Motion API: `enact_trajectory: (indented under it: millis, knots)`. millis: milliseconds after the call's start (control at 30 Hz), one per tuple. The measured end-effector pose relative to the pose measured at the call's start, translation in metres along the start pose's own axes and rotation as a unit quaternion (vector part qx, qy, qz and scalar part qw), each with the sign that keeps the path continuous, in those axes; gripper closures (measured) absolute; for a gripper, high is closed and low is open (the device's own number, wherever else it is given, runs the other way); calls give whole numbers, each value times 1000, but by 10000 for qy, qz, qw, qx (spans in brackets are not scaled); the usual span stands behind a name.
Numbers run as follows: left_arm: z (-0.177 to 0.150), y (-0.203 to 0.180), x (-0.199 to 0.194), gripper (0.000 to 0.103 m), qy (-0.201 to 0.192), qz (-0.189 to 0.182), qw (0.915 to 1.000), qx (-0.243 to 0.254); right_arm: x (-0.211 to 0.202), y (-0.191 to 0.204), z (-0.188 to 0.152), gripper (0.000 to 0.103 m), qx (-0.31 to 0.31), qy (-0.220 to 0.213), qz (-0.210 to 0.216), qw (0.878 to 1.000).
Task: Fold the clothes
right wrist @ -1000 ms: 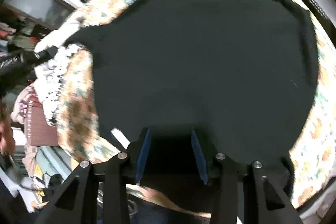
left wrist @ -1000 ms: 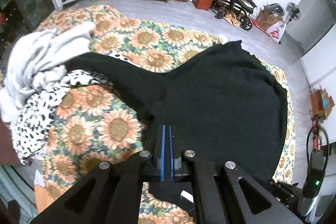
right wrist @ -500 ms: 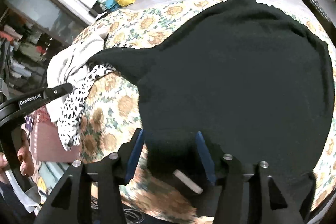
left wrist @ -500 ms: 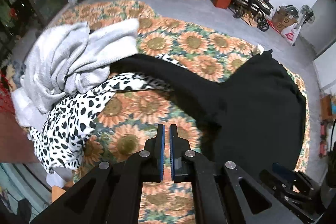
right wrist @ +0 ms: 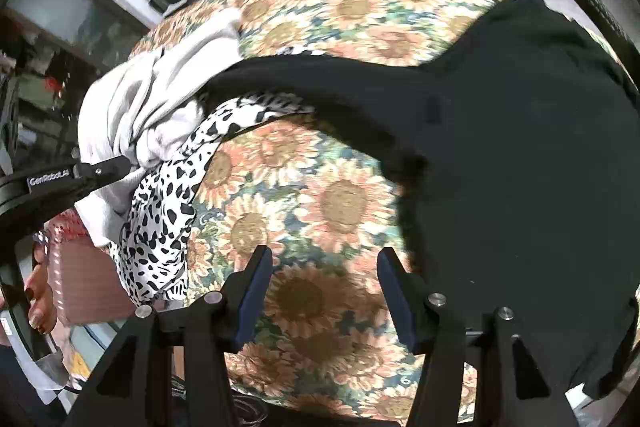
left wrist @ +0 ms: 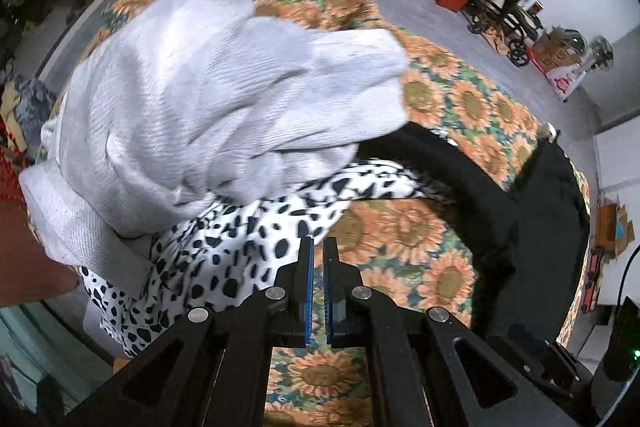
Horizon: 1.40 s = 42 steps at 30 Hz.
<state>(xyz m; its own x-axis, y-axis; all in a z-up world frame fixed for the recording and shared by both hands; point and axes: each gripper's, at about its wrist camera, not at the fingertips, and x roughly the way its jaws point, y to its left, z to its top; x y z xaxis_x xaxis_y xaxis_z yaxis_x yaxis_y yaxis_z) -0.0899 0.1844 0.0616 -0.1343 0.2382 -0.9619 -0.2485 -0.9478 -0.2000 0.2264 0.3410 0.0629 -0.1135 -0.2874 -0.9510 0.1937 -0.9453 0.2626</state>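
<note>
Underneath, a sunflower-print cover (right wrist: pixel 340 203) carries a black garment (right wrist: pixel 520 147).

sweater (left wrist: pixel 208 99) atop spotted garment (left wrist: pixel 224 259) on bedspread (left wrist: pixel 400 239)

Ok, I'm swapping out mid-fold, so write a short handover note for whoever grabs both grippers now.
Left gripper: shut, empty, over the spotted garment.
Right gripper: jaws just opened, nothing between them, over bare sunflower cloth.
Black garment: spread flat on the right, one sleeve reaching under the grey sweater.
Grey sweater and spotted garment: heaped together on the left.
Done: black garment laid out.
Left: no fold shows yet on any garment.
</note>
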Motion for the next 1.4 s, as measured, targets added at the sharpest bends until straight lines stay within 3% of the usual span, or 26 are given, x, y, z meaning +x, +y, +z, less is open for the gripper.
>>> enact_trajectory:
  millis: [200, 533, 633, 800, 833, 933, 1033, 1100, 1133, 1167, 1200, 1267, 1400]
  knots:
    - [1, 26, 14, 99, 152, -240, 9986, -444, 17, 29, 12, 44, -640, 294, -273, 9971]
    - [0, 66, 37, 99, 383, -332, 9929, -1077, 55, 56, 46, 44, -1234, 593, -717, 9880]
    - [-2, 89, 44, 99, 504, -657, 9833, -1620, 61, 61, 60, 44, -1295, 456, -809, 9872]
    - [-12, 127, 55, 99, 660, -1045, 9603, -2500, 68, 66, 93, 44, -1495, 128, -1092, 9826]
    - [-14, 132, 56, 99, 676, -1070, 9570, -2610, 71, 69, 99, 43, -1648, 55, -1239, 9785]
    - [-20, 140, 60, 99, 729, -1216, 9470, -2881, 86, 83, 118, 25, -2249, -103, -1752, 9584]
    - [-22, 137, 60, 99, 748, -1251, 9436, -2972, 102, 97, 125, 25, -2729, -64, -1850, 9441]
    - [-23, 134, 59, 99, 759, -1259, 9436, -2966, 112, 106, 126, 38, -3009, -1, -1817, 9362]
    - [-23, 132, 58, 99, 772, -1323, 9417, -2995, 115, 108, 126, 75, -3100, 3, -1957, 9304]
    - [-24, 130, 58, 99, 785, -1393, 9397, -3023, 118, 110, 126, 88, -3184, -1, -2093, 9246]
    - [-24, 128, 57, 99, 792, -1529, 9364, -3059, 115, 109, 127, 90, -3154, -141, -2156, 9240]
    - [-24, 123, 55, 99, 776, -2000, 9249, -3138, 93, 100, 130, 96, -2791, -450, -1929, 9396]
    - [-18, 103, 48, 99, 683, -2905, 9010, -3148, 43, 68, 131, 97, -1862, -944, -1388, 9681]
